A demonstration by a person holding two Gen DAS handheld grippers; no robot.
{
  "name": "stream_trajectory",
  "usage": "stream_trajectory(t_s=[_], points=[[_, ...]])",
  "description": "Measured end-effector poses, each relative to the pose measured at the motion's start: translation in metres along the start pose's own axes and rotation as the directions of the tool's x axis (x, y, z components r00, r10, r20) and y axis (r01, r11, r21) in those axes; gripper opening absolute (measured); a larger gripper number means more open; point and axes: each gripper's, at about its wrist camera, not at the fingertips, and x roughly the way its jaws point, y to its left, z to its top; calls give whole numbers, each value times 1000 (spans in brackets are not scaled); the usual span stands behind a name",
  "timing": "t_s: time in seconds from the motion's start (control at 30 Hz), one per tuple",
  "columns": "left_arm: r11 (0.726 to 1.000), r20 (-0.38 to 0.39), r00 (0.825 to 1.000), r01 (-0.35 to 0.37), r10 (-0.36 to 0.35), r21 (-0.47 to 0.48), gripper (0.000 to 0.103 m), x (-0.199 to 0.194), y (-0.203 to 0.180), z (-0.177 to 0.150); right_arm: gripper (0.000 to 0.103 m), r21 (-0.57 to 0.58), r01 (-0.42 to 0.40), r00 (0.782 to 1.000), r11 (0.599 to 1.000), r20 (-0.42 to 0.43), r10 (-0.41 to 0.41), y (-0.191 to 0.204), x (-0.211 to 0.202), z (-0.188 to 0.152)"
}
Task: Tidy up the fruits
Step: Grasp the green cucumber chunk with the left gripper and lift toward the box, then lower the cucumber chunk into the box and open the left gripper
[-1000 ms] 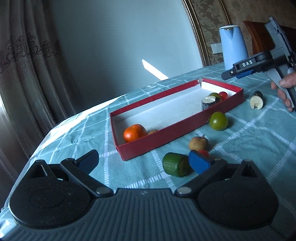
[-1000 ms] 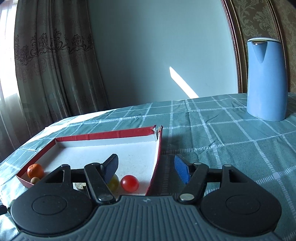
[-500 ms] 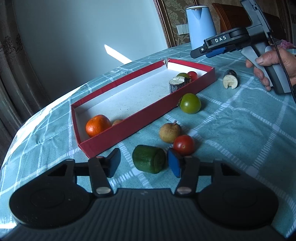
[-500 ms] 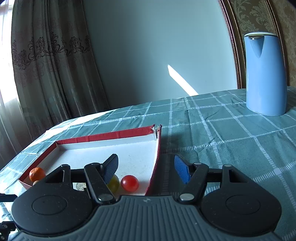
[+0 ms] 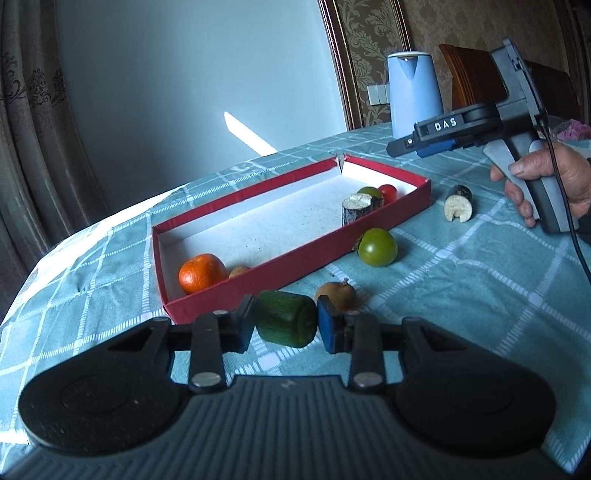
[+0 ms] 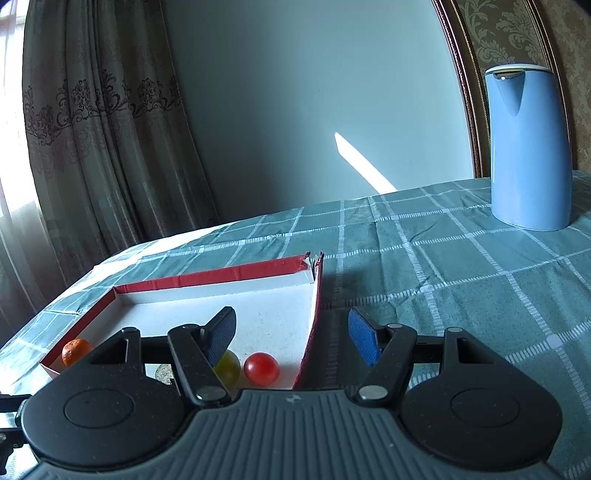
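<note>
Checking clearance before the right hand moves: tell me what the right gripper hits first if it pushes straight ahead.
Probably nothing soon: the right gripper points over the red box's end wall toward bare tablecloth. Height above that wall is unclear.

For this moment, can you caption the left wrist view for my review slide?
Left gripper closed around green cucumber piece beside the red tray.

We see a pale blue-grey wall (image 6: 295, 129) with a slanting streak of sunlight (image 6: 364, 164), patterned curtains (image 6: 92, 129) lit by daylight at left, damask wallpaper (image 5: 461, 33) beyond a dark frame (image 6: 461, 92), and the bench under a teal checked tablecloth (image 6: 461, 266).
</note>
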Motion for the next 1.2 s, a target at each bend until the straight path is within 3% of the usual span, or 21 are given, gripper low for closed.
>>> stream_trajectory(t_s=[0.17, 0.27, 0.37, 0.6, 0.83, 1.2], points=[[990, 73, 990, -110, 117, -86, 32, 6, -3, 28, 67, 2, 1, 1000, 1000, 4, -1, 0, 0, 0], [971, 68, 979, -182, 194, -152, 32, 25, 0, 45, 67, 11, 4, 1000, 1000, 5, -4, -2, 0, 0], [956, 32, 975, -209, 220, -204, 32, 48, 4, 54, 67, 12, 6, 1000, 1000, 4, -6, -2, 0, 0], [937, -118, 957, -284, 265, -202, 32, 101, 7, 53, 67, 15, -3, 1000, 1000, 7, 3, -1, -1, 1], [941, -135, 957, -278, 255, -193, 35, 106, 6, 48, 67, 13, -15, 1000, 1000, 3, 15, 1, 0, 1], [936, -99, 964, -265, 248, -230, 45, 89, 3, 47, 67, 15, -6, 1000, 1000, 5, 6, -1, -1, 0]])
